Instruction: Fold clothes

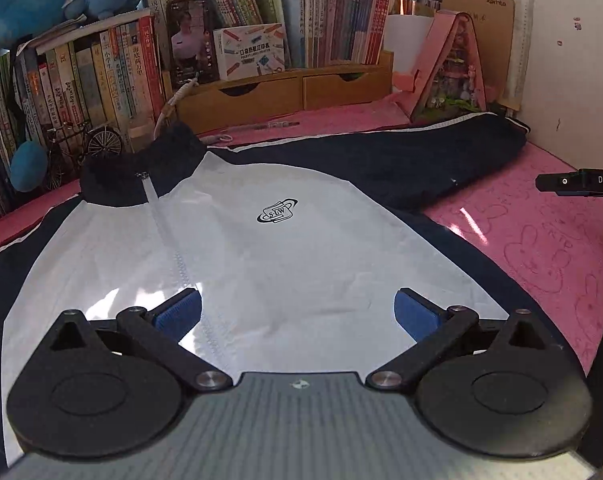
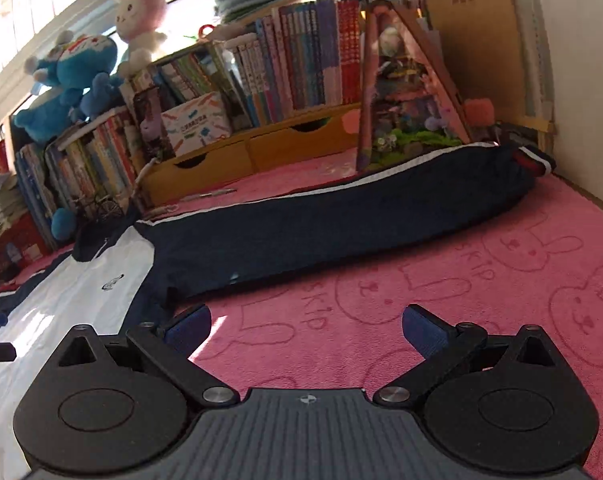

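1. Pink terry-cloth cover (image 2: 481,280) with rabbit outlines: spread over the whole work surface, bearing everything below.
2. White-and-navy zip-front track jacket (image 1: 261,240): lies flat, front up, collar away from the grippers, zip running straight ahead of the left one.
3. Navy sleeve with white piping (image 2: 341,220): stretched out flat, its long axis running away right toward the wall, cuff at the far end. It lies ahead of the right gripper, which is the nearer of the two to it; likely the first part to fold inward.
4. Row of upright books and wooden drawer unit (image 1: 281,88): behind the jacket, clear of any fold.
5. Left gripper (image 1: 297,312): jaws spread wide, empty, over the white hem.
6. Right gripper (image 2: 305,328): jaws spread wide, empty, over bare cloth beside the jacket.
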{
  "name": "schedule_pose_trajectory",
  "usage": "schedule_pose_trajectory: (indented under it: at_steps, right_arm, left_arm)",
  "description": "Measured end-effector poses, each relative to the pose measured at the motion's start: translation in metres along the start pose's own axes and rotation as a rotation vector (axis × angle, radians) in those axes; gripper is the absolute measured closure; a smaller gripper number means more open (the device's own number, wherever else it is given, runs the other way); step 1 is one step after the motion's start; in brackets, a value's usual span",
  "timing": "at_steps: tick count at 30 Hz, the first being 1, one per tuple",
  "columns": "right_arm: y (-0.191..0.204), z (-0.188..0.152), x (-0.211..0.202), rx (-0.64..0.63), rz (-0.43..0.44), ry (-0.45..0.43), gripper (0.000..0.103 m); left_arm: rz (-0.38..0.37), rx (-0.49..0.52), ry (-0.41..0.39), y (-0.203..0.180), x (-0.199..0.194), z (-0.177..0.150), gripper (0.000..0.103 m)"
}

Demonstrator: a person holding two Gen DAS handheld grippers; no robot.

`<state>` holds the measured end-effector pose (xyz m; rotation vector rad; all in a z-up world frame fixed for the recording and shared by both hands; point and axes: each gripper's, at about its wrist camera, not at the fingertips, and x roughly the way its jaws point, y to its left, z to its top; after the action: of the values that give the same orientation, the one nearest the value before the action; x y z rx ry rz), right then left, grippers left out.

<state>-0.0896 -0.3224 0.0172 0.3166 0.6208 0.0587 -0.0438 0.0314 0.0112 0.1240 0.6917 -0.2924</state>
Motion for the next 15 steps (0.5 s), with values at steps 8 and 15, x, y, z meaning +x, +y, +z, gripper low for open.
schedule_pose_trajectory:
  at_steps: [8, 15]
  right_arm:
    - [0.098, -0.053, 0.006, -0.353, 0.219, 0.061, 0.000]
    - [0.143, -0.072, 0.032, -0.440, 0.111, 0.098, 0.000]
  left_arm:
    - [0.068, -0.014, 0.114, -0.028, 0.068, 0.017, 0.000]
    - [0.125, -0.095, 0.139, -0.026, 0.105, 0.044, 0.000]
